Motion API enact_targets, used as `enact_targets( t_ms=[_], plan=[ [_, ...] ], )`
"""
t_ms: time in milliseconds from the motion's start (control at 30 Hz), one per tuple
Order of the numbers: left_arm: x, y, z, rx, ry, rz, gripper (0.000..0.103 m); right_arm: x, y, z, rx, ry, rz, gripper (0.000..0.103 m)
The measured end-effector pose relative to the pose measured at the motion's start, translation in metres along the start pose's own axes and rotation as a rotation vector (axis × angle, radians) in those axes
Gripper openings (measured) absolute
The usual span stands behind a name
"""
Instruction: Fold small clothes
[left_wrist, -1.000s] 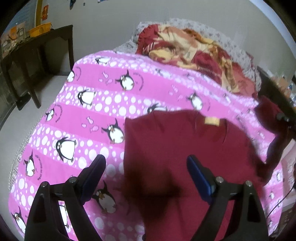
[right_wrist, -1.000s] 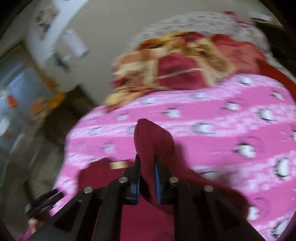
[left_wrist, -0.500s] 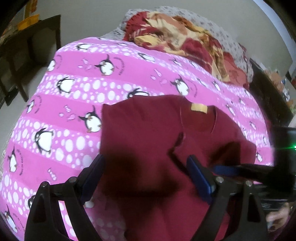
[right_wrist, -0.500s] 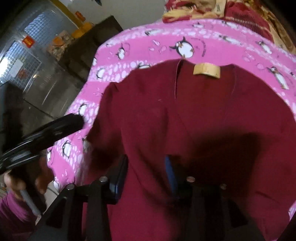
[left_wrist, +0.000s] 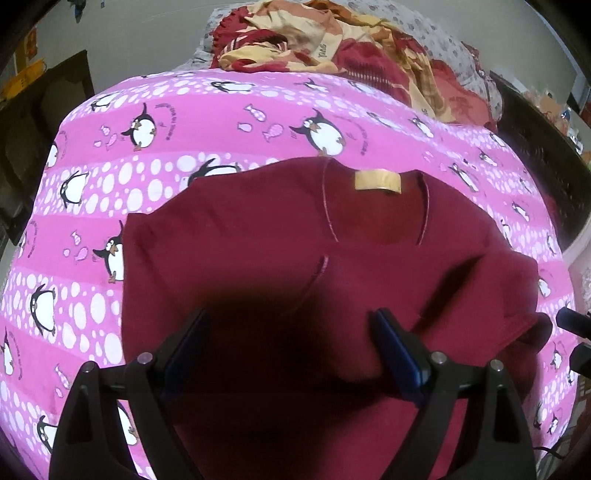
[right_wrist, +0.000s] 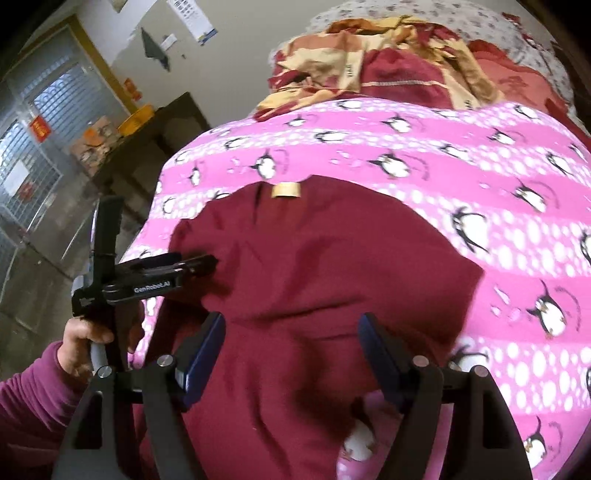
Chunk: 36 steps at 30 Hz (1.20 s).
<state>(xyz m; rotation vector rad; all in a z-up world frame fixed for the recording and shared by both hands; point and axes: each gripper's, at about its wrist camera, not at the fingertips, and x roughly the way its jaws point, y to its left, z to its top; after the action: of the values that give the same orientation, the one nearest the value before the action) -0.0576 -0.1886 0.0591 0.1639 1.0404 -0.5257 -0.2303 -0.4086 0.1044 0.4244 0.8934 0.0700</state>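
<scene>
A small maroon shirt (left_wrist: 280, 251) lies on the pink penguin bedspread (left_wrist: 110, 177), neck and tan label (left_wrist: 377, 181) toward the far side. Its right sleeve is folded in over the body. My left gripper (left_wrist: 290, 332) hovers open over the shirt's near part, nothing between its blue pads. In the right wrist view the shirt (right_wrist: 317, 258) fills the middle and my right gripper (right_wrist: 291, 343) is above its lower part, jaws opening, the cloth below and not pinched. The left gripper (right_wrist: 199, 262) shows there too, held by a hand in a magenta sleeve.
A heap of red and yellow clothes (left_wrist: 332, 48) lies at the far end of the bed. A dark wooden table (right_wrist: 155, 136) with an orange bowl stands left of the bed. A dark bed rail (left_wrist: 535, 147) runs along the right side.
The right gripper was shut on the maroon sleeve, carried it over the shirt, then let go and opened. Both grippers sank closer to the shirt, which now lies with that sleeve folded in.
</scene>
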Motion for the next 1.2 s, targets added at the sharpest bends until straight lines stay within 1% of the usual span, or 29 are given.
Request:
enact_targets(
  t_ms=[300,333,367,400,433,467,533,600,667,767,900,1000,1100,1200],
  plan=[
    [0.005,-0.011,-0.002,0.045,0.015,0.032,0.087,-0.012,-0.019,-0.014,0.071,-0.002,-0.007,0.079],
    [0.005,-0.012,-0.002,0.052,0.013,0.028,0.082,-0.013,-0.02,-0.015,0.08,-0.006,-0.006,0.079],
    [0.004,-0.014,-0.002,0.062,0.015,0.027,0.071,-0.014,-0.023,-0.016,0.093,-0.01,-0.003,0.079],
    [0.005,-0.017,-0.001,0.072,0.017,0.031,0.062,-0.016,-0.028,-0.018,0.113,-0.013,-0.001,0.079],
    [0.006,-0.019,-0.002,0.084,0.025,0.033,0.04,-0.017,-0.031,-0.019,0.124,-0.015,0.0,0.079],
    [0.008,-0.022,-0.001,0.098,0.04,0.036,0.023,-0.018,-0.034,-0.02,0.138,-0.018,0.0,0.079],
    [0.01,-0.029,0.0,0.124,0.059,0.013,0.011,-0.021,-0.04,-0.022,0.159,-0.023,-0.003,0.079],
    [0.004,-0.035,0.004,0.146,0.042,0.017,0.01,-0.025,-0.044,-0.024,0.174,-0.029,-0.011,0.079],
    [-0.011,-0.039,0.015,0.153,0.0,0.005,0.009,-0.028,-0.048,-0.025,0.185,-0.032,-0.023,0.079],
    [-0.049,-0.032,0.043,0.113,-0.093,-0.022,0.009,-0.028,-0.047,-0.027,0.175,-0.02,-0.028,0.08],
    [-0.092,-0.018,0.078,0.054,-0.186,-0.041,0.009,-0.017,-0.033,-0.032,0.107,0.02,-0.062,0.082],
    [-0.116,-0.013,0.092,0.05,-0.243,-0.017,0.009,-0.007,-0.026,-0.034,0.077,0.028,-0.11,0.083],
    [-0.124,-0.005,0.097,0.039,-0.264,0.004,0.009,0.002,-0.028,-0.034,0.087,0.034,-0.137,0.083],
    [-0.124,0.004,0.099,0.021,-0.256,0.015,0.009,0.015,-0.025,-0.031,0.079,0.041,-0.14,0.083]
  ],
)
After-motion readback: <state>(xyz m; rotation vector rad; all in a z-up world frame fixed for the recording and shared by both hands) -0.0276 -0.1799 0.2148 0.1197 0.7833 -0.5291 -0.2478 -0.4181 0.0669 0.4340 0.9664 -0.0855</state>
